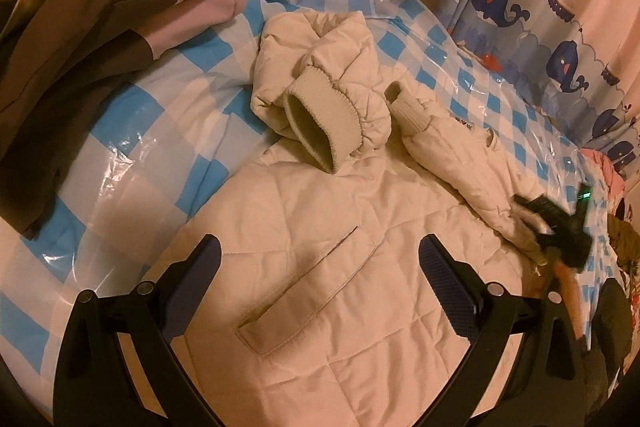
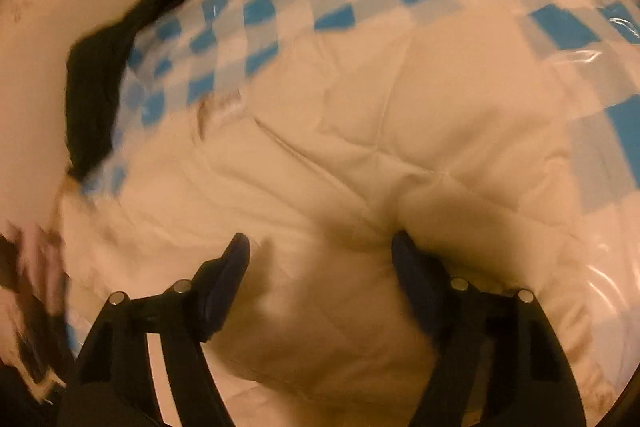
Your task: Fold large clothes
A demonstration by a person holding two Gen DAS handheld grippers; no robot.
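With both the left gripper (image 1: 320, 283) and right gripper (image 2: 320, 267) open and empty, the right should pinch the cream jacket (image 1: 320, 247) edge at four o'clock cleanly.

Both views are lit dimly by a warm, orange-tinted light. White glare is seen on the clear plastic sheet (image 1: 112, 167) left of the cream jacket (image 1: 320, 267). The left wrist view is sharp, though the right gripper (image 1: 560, 227) beside the jacket is smeared. The right wrist view is blurred throughout, worst left of the jacket. Straight lines are bent at the dark round edges.
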